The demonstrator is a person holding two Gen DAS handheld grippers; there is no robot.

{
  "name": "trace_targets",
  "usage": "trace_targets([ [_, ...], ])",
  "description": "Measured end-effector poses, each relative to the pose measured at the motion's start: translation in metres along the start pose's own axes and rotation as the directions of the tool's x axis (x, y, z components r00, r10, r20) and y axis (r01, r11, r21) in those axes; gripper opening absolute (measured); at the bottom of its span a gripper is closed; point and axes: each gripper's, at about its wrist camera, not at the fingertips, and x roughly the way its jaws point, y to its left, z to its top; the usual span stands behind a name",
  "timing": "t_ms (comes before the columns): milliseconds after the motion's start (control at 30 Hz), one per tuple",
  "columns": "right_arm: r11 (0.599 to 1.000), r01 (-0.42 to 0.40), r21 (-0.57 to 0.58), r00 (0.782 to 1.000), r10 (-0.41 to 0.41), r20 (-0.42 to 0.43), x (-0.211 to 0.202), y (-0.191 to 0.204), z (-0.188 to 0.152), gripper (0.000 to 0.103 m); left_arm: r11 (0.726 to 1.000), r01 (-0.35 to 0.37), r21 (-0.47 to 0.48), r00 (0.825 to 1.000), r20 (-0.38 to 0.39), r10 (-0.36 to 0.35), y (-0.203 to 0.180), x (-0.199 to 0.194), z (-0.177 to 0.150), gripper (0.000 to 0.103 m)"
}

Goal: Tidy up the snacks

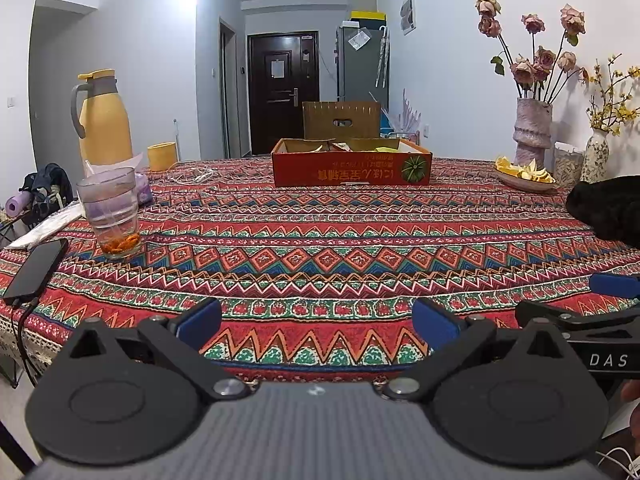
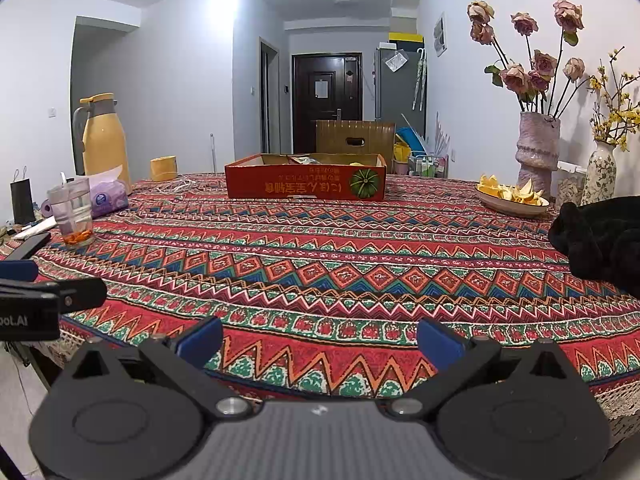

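Yellow jug (image 1: 105, 120) upper left of frame, glass (image 1: 111, 211) below it, left gripper (image 1: 317, 325) bottom centre, fingers spread, nothing held, red snack box (image 1: 351, 167) centre, far across patterned tablecloth (image 1: 320, 248), right gripper (image 2: 319, 340) likewise spread, empty, flower vase (image 1: 533, 132) upper right.

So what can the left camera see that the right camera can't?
Only the left wrist view shows the whole phone with its cable, and a purple roll.

Only the right wrist view shows a small black bag.

Both show the red box, yellow jug, glass, vases and both open grippers, left and right.
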Motion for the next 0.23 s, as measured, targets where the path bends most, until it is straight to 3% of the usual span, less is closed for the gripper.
trace_targets([
  [233,1.0,0.0,0.0,1.0,0.0,0.0,0.0002,-0.0002,-0.0001,0.103,1.0,0.003,0.014,0.999,0.043,-0.003,-0.0031,-0.0064,-0.0016,0.103],
])
